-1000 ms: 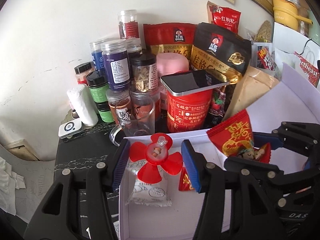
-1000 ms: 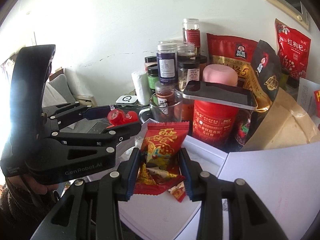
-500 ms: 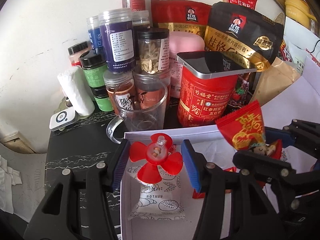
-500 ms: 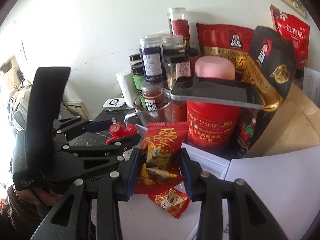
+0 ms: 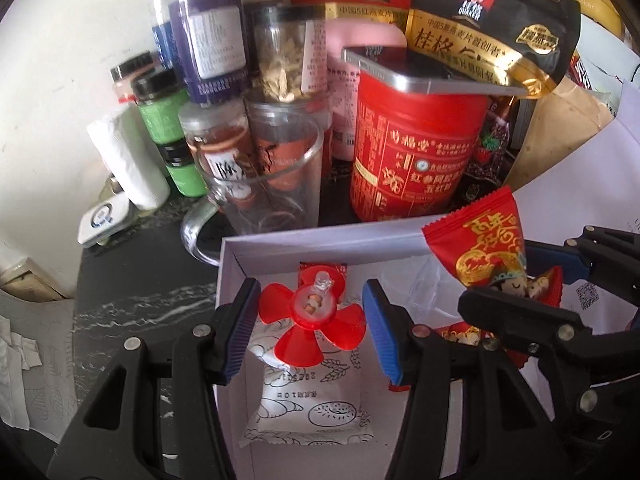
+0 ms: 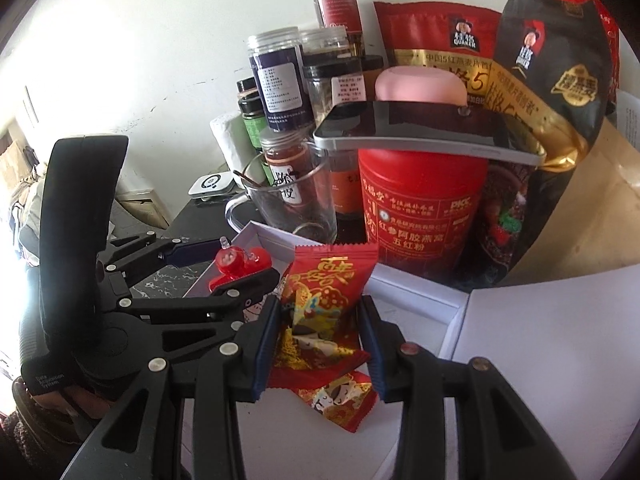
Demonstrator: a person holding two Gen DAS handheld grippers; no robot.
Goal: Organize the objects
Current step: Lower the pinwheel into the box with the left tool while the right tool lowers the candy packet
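My left gripper [image 5: 310, 328] is shut on a red flower-shaped toy [image 5: 314, 318] and holds it over the near left corner of an open white box [image 5: 320, 242]. A white snack packet [image 5: 308, 404] lies in the box below it. My right gripper [image 6: 318, 340] is shut on a red candy packet [image 6: 326, 300], held upright above the box [image 6: 416, 296]. That packet also shows in the left wrist view [image 5: 486, 250]. Another small red candy packet [image 6: 340, 400] lies in the box under the right gripper.
Behind the box stand a glass mug [image 5: 276, 184], a red tin [image 5: 416, 152] with a phone [image 5: 424, 70] on top, several spice jars [image 5: 208, 48], oat bags [image 5: 492, 28] and a paper roll [image 5: 128, 160]. The box lid [image 6: 552, 344] lies open at the right.
Both grippers have moved forward and down toward the box and the jars, each still holding its item. The box's contents now show closer below them.
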